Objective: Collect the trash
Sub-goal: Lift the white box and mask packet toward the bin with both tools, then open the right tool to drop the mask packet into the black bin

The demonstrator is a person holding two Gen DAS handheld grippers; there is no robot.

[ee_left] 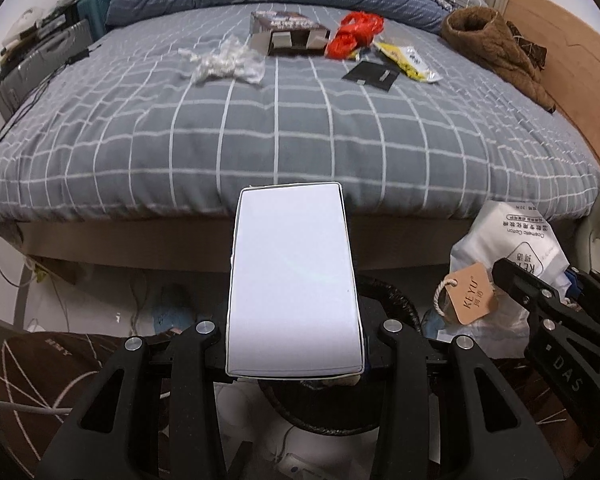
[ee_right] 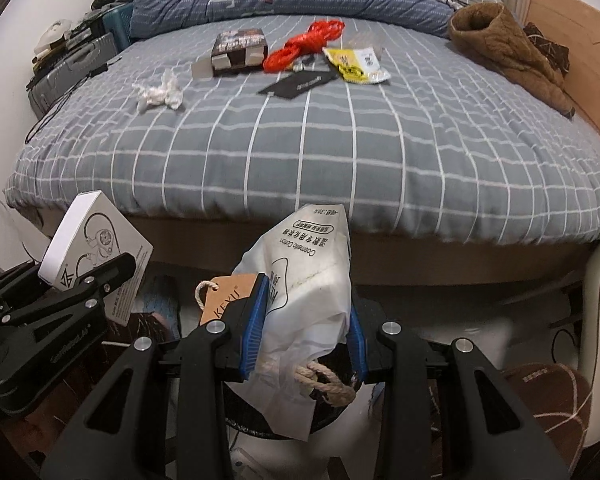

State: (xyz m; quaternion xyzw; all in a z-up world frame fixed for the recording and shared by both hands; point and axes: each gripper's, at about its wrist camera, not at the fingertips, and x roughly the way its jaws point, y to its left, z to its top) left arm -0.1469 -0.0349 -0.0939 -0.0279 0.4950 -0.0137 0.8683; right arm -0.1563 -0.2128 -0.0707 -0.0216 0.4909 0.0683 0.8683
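White card box point(ee_left: 294, 280), one, flat and rectangular, is clamped in the left hand-held gripper point(ee_left: 296, 344). Right hand-held gripper point(ee_right: 304, 332) pinches one crinkly bag point(ee_right: 304, 280). At twelve o'clock, the bed point(ee_left: 300, 140) bears five scraps.

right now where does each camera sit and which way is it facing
Left wrist: on the left gripper, looking along its fingers past the white box it holds, toward the bed; right gripper at right edge.
Right wrist: on the right gripper, looking past its white bag toward the bed; left gripper at left edge.
Shared: bed, red string, both held items.
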